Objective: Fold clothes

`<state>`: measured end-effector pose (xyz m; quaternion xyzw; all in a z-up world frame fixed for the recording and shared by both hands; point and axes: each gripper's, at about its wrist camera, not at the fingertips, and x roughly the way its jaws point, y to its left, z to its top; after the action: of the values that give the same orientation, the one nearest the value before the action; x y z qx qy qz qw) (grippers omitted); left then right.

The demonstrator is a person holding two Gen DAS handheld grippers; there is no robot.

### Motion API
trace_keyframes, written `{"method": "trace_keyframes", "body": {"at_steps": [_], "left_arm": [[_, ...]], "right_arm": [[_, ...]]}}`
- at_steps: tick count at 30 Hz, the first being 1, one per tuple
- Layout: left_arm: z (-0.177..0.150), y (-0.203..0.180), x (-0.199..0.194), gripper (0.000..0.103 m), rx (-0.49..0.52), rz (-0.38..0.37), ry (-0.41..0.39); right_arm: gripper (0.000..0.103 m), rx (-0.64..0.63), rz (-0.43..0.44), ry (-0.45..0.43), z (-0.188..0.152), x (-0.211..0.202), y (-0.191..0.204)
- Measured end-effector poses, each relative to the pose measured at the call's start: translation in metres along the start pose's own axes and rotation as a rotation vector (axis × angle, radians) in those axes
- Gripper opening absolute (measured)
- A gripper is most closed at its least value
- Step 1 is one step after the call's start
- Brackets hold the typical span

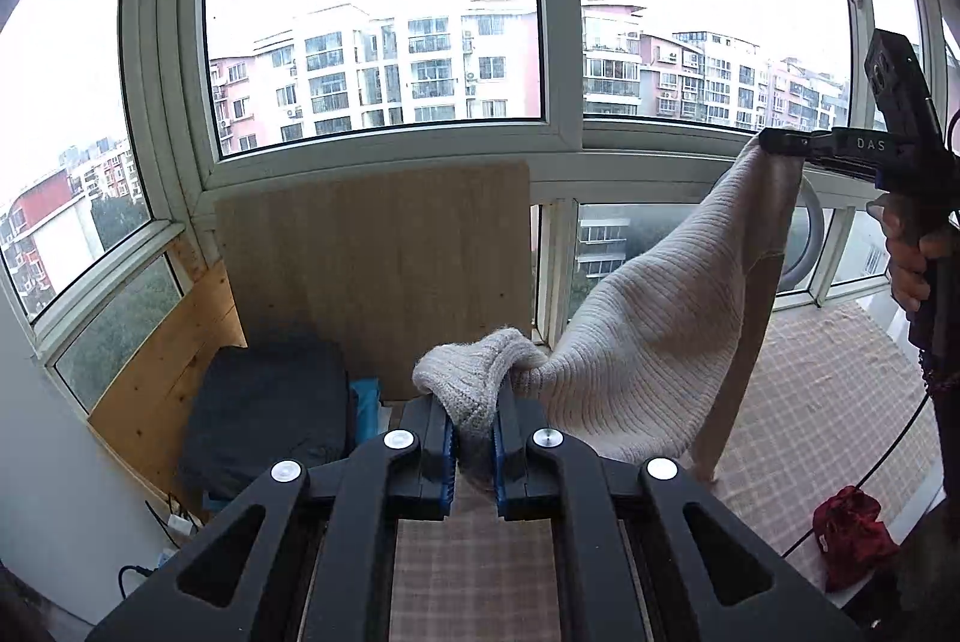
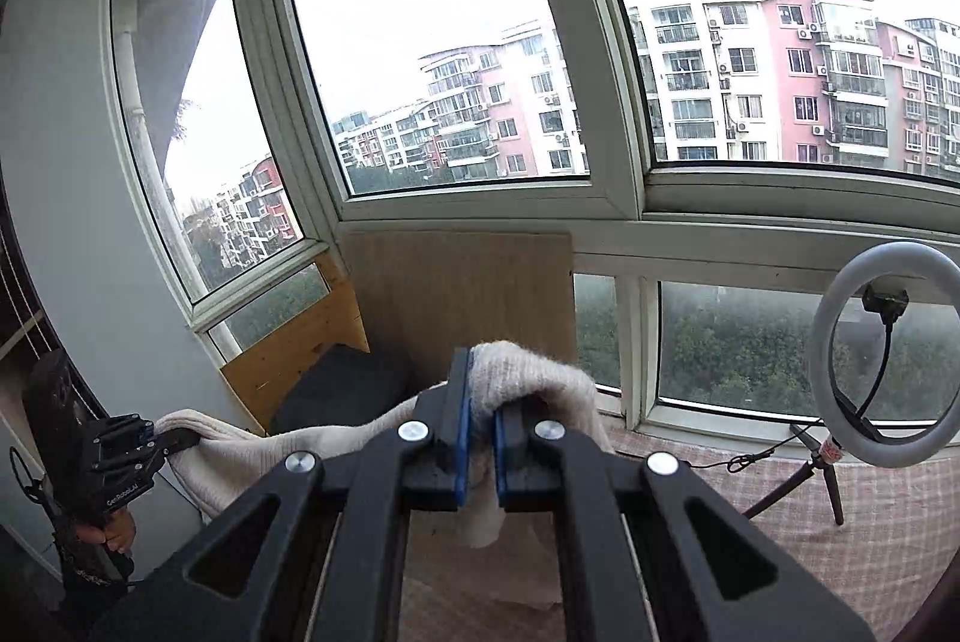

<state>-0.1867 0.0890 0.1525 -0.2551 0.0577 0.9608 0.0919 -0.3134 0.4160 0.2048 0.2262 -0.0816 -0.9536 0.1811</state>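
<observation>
Daylight is pouring through the wide windows (image 1: 372,0) of an enclosed balcony, with pink and white apartment blocks (image 2: 750,78) standing beyond the glass. Below the panes a pale wooden board (image 1: 372,270) is leaning against the wall, and a checked cloth (image 1: 828,390) is covering the work surface. A cream ribbed-knit sweater (image 1: 648,342) is hanging in the air above that cloth, stretched between the two tools. The left gripper (image 1: 475,441) is clamping a bunched edge of the knit between its blue-padded jaws, with a fold of fabric spilling over the top. The right gripper (image 2: 478,429) is pinching another edge in the same way, its jaws closed on the wool; in the left wrist view a hand (image 1: 912,252) is holding it higher, at the right. A ring light (image 2: 882,354) on a small tripod is standing at the far right of the surface, a crumpled red item (image 1: 852,534) is lying at the near right, and a dark bag (image 1: 270,402) is sitting on the left by the board.
</observation>
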Motion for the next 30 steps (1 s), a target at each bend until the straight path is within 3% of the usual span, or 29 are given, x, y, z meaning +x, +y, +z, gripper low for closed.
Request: {"method": "trace_keyframes", "body": {"at_steps": [4, 6, 8, 10, 12, 13, 15, 18, 20, 24, 27, 30], "left_arm": [[-0.001, -0.031, -0.041, 0.008, 0.069, -0.038, 0.002], [-0.002, -0.053, -0.044, 0.008, 0.100, -0.103, 0.033], [-0.008, -0.073, -0.021, 0.008, 0.108, -0.194, 0.097], [-0.019, -0.094, 0.013, 0.013, 0.106, -0.305, 0.185], [-0.048, -0.123, 0.070, 0.038, 0.089, -0.479, 0.361], [-0.066, -0.135, 0.097, 0.038, 0.087, -0.535, 0.449], [-0.104, -0.146, 0.137, 0.032, 0.133, -0.526, 0.585], [-0.138, -0.127, 0.160, 0.030, 0.198, -0.501, 0.643], [-0.137, -0.106, 0.176, 0.033, 0.226, -0.451, 0.636], [-0.137, -0.064, 0.209, 0.037, 0.282, -0.351, 0.621], [-0.129, -0.078, 0.258, 0.049, 0.361, -0.368, 0.624], [-0.127, -0.109, 0.317, 0.052, 0.434, -0.422, 0.646]], "right_arm": [[0.006, -0.083, 0.114, -0.003, 0.026, 0.007, 0.049], [0.006, -0.105, 0.156, 0.027, 0.027, 0.023, 0.066], [0.006, -0.122, 0.188, 0.077, 0.024, 0.047, 0.075], [0.006, -0.140, 0.193, 0.196, 0.011, 0.087, 0.078], [0.019, -0.118, 0.152, 0.353, -0.019, 0.133, 0.063], [0.020, -0.102, 0.131, 0.440, -0.036, 0.155, 0.053], [0.020, -0.040, 0.053, 0.583, -0.082, 0.181, 0.022], [0.026, 0.019, -0.074, 0.670, -0.153, 0.176, -0.029], [0.035, 0.058, -0.143, 0.682, -0.199, 0.159, -0.060], [0.039, 0.299, -0.242, 0.657, -0.285, 0.104, -0.123], [0.043, 0.577, -0.292, 0.619, -0.354, 0.071, -0.147], [0.043, 0.760, -0.279, 0.607, -0.408, 0.065, -0.143]]}}
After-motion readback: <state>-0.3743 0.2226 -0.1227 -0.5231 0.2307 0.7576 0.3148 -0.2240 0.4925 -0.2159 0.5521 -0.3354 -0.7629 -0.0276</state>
